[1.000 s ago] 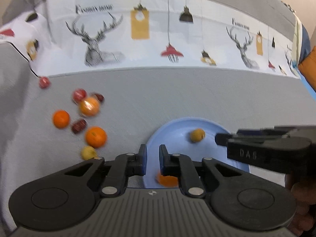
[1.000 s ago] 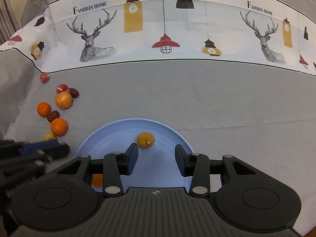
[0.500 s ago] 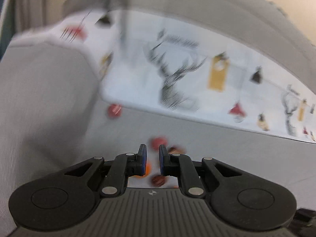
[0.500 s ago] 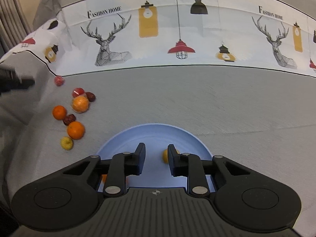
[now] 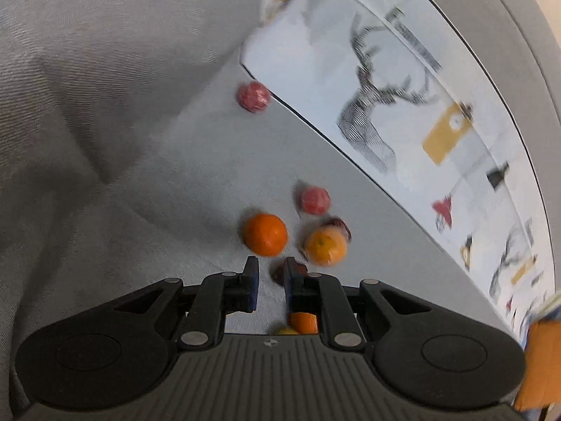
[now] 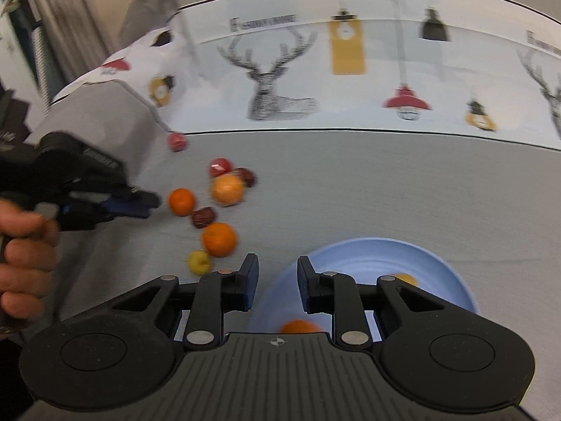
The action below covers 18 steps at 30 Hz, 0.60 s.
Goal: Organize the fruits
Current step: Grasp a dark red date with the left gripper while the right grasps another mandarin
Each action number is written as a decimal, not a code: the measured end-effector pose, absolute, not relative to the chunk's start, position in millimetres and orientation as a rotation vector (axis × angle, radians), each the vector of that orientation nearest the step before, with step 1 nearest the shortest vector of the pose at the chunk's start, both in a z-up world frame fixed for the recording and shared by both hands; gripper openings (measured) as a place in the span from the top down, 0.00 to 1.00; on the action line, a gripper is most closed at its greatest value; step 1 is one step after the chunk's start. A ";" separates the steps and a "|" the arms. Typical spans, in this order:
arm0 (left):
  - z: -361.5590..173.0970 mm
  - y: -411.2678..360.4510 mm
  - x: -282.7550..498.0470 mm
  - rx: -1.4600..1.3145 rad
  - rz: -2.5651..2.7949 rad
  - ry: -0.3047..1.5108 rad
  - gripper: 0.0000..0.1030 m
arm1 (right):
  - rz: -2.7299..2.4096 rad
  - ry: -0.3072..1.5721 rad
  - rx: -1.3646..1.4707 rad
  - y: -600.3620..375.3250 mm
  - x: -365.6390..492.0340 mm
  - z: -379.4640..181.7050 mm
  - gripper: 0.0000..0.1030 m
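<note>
Loose fruit lies on grey cloth: a mandarin (image 5: 265, 234), a wrapped orange (image 5: 326, 247), red wrapped fruits (image 5: 315, 200) and a dark date (image 5: 278, 270). My left gripper (image 5: 270, 280) hovers just short of the mandarin; its jaws are opening, a narrow gap with nothing between them. The right wrist view shows the left gripper (image 6: 147, 205) beside the mandarin (image 6: 181, 201). My right gripper (image 6: 277, 280) is shut and empty over the left rim of the blue plate (image 6: 438, 263). An orange fruit (image 6: 298, 326) and a yellowish one (image 6: 403, 278) lie on the plate.
A second mandarin (image 6: 220, 239), a yellow fruit (image 6: 199, 262) and another date (image 6: 203, 216) lie left of the plate. One red fruit (image 6: 176, 141) sits apart by the printed deer cloth (image 6: 280, 80). A hand (image 6: 24, 263) holds the left gripper. Folded grey cloth rises at the left.
My left gripper swung left from the plate to the fruit cluster and rolled, its jaws parting slightly. My right gripper closed and shifted left, so the plate now sits to its right.
</note>
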<state>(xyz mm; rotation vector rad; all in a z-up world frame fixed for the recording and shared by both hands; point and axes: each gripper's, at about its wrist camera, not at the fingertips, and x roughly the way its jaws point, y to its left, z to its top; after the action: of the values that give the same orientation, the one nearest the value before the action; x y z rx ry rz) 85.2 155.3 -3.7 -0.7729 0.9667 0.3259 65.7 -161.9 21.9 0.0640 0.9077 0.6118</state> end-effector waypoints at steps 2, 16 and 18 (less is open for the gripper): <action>-7.0 161.2 83.9 -0.819 0.351 0.961 0.76 | 0.636 0.907 0.059 -151.0 65.7 23.5 0.75; -22.5 131.5 110.2 -0.766 0.224 1.049 0.67 | 0.713 0.933 -0.035 -70.9 83.1 0.6 0.58; -24.3 128.4 112.7 -0.743 0.224 1.057 0.67 | 0.709 0.947 -0.049 -65.8 85.8 -8.3 0.58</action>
<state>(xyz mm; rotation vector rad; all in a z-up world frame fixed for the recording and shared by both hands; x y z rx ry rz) 112.7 128.4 -24.3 -0.7434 1.0574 0.2237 85.8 -65.8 -8.3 -0.0492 0.9466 0.7090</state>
